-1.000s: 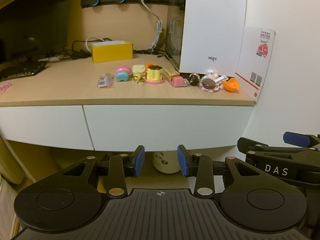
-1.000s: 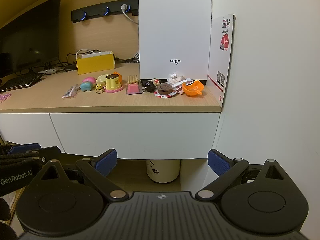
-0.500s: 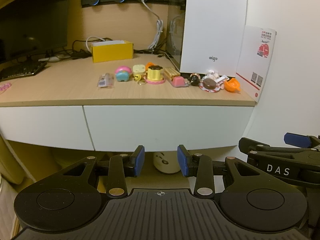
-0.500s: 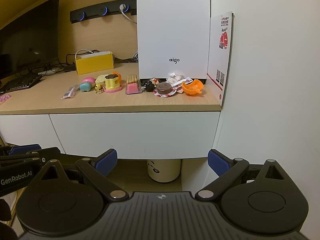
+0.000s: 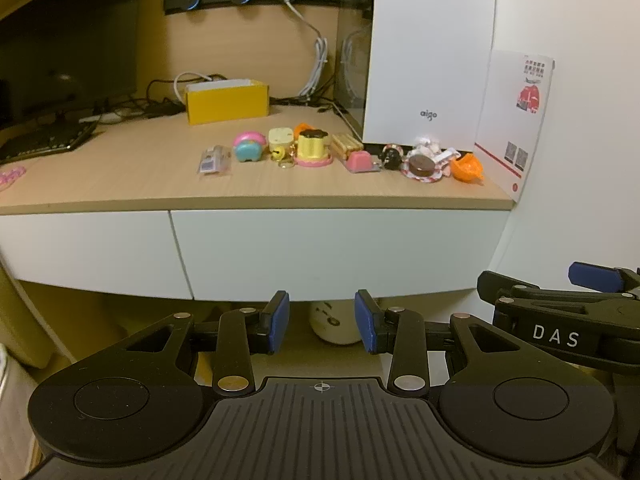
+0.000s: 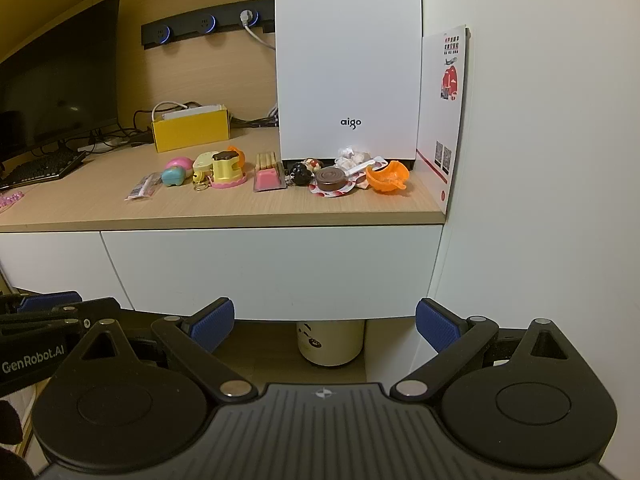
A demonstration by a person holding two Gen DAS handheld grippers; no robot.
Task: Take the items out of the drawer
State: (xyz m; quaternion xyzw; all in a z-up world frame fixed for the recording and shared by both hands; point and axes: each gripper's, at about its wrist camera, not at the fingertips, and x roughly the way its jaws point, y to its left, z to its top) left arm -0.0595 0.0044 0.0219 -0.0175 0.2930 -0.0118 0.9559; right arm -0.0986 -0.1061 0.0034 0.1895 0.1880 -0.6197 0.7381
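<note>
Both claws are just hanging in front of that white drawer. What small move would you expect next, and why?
Probably the right gripper reaching forward to the drawer to pull it. The drawer front is shut, with no handle visible, and both the right gripper and the left gripper are open, empty and short of it.

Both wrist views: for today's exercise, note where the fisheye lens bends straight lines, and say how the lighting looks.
Left wrist view: the desk edge bows and the drawer front curves down at its right end; warm, dim light. Right wrist view: the white wall curves inward toward the corners, and the monitor is dark.
</note>
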